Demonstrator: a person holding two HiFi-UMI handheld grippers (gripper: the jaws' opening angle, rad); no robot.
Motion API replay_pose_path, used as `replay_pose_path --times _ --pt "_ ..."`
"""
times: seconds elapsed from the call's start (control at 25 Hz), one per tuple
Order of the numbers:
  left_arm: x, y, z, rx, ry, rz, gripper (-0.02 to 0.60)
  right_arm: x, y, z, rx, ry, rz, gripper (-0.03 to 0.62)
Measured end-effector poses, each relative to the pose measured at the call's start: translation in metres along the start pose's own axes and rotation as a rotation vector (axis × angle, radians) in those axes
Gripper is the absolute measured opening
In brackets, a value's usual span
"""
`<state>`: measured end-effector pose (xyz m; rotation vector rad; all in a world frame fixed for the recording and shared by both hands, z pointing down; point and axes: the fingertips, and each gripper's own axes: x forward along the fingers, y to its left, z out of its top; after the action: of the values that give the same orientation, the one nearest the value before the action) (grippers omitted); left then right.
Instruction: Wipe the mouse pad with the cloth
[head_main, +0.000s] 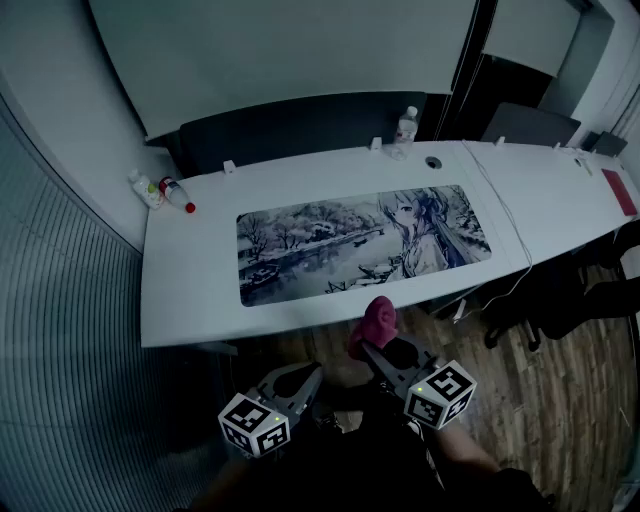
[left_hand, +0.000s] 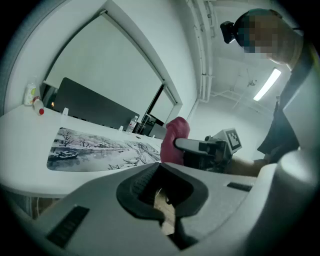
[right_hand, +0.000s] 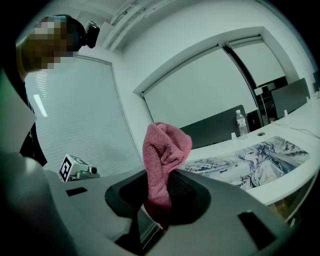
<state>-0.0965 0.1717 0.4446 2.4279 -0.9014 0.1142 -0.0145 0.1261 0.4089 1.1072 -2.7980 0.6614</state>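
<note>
1. Cloth (head_main: 378, 322), pink and bunched, stands up out of the right tongs (head_main: 372, 345), which are clamped on its lower end, held just off the tabletop's near edge.
2. Flat along the white tabletop (head_main: 190, 270) lies the mouse pad (head_main: 360, 243), printed with a wintry drawing, apart from the cloth.
3. Beside the right pair hang the left tongs (head_main: 312, 372), closed together on nothing.
4. At the far edge stands a water bottle (head_main: 404, 127).

Water bottle (head_main: 405, 126) at desk's (head_main: 190, 285) far edge, two small bottles (head_main: 176, 194) left
</note>
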Motion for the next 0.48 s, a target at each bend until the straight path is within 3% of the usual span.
replay_pose_path --times 0.48 --pt "-0.0023 -0.0031 -0.0021 -0.007 -0.012 0.004 0.006 -0.0015 0.0012 -0.0002 0.025 -0.004 0.013 0.112"
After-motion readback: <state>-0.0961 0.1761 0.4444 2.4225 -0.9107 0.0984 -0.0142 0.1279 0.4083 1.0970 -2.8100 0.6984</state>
